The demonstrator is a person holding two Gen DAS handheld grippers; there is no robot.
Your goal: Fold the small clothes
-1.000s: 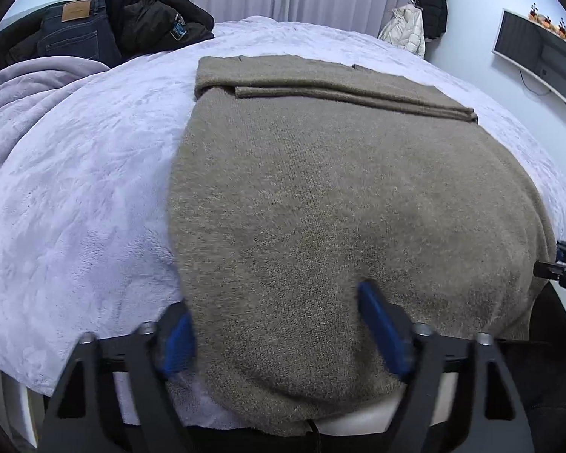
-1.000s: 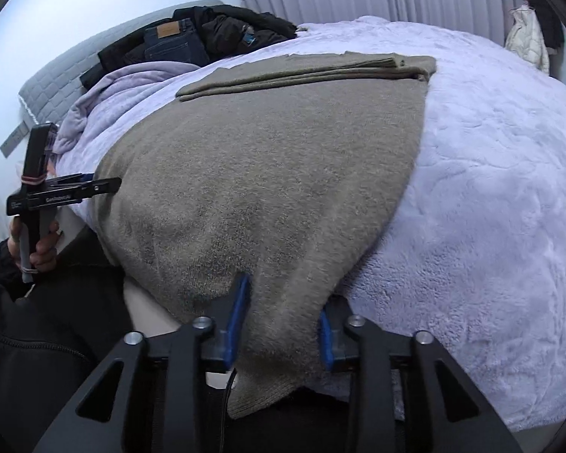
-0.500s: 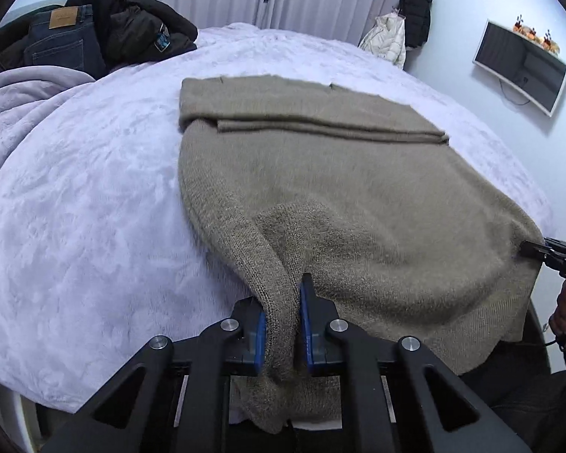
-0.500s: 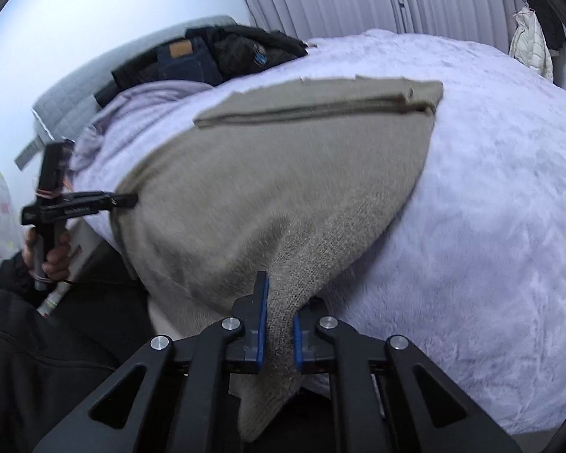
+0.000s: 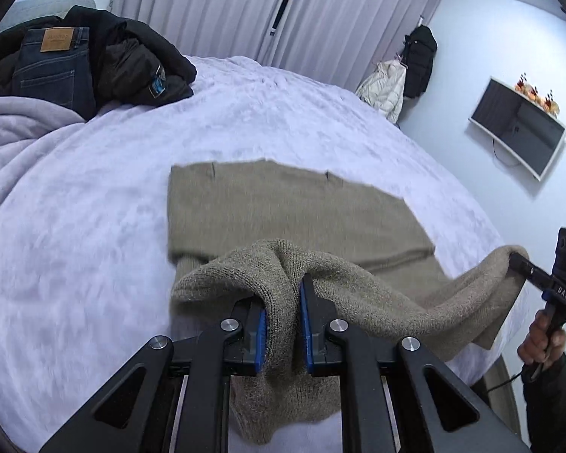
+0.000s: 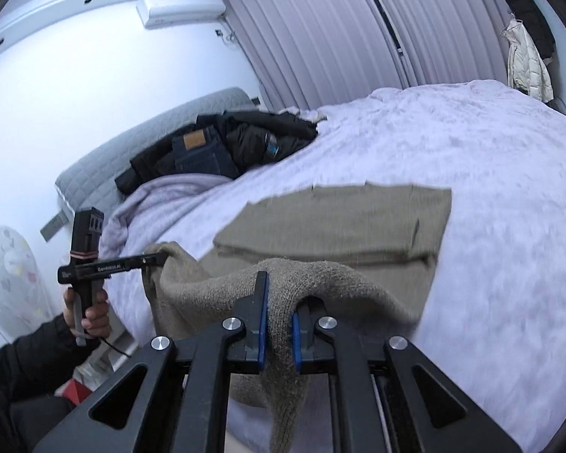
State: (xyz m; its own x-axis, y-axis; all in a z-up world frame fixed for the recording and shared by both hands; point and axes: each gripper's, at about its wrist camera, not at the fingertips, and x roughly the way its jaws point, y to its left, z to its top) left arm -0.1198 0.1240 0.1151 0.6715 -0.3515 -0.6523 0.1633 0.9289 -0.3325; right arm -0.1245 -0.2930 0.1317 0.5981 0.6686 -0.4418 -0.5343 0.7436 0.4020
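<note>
The sweater [image 5: 294, 219] lies on the bed [image 5: 94, 245], its far part flat on the lilac cover, its near hem lifted off the cover and hanging between the two grippers. The left gripper [image 5: 282, 324] is clamped on the hem's left corner: knit is bunched between the blue pads [image 5: 261, 339] and spills down below them. The right gripper [image 6: 279, 336] is clamped likewise on the hem's right corner, a tail of knit drooping under its fingers. In the left view the right gripper shows at the far right edge, tips pinched on the cloth, a hand [image 5: 543, 336] on its handle. In the right view the left gripper shows at the left, beside the bed's near edge, tips buried in the knit.

On the bed beyond the sweater, toward the headboard [image 6: 139, 151], sits a pile of jeans [image 5: 53, 64] and a black jacket [image 5: 132, 60], touching a bunched lilac blanket [image 5: 22, 132]. Curtains [image 5: 245, 11] hang behind the bed. Coats [image 5: 403, 71] hang on the wall near a TV [image 5: 517, 128].
</note>
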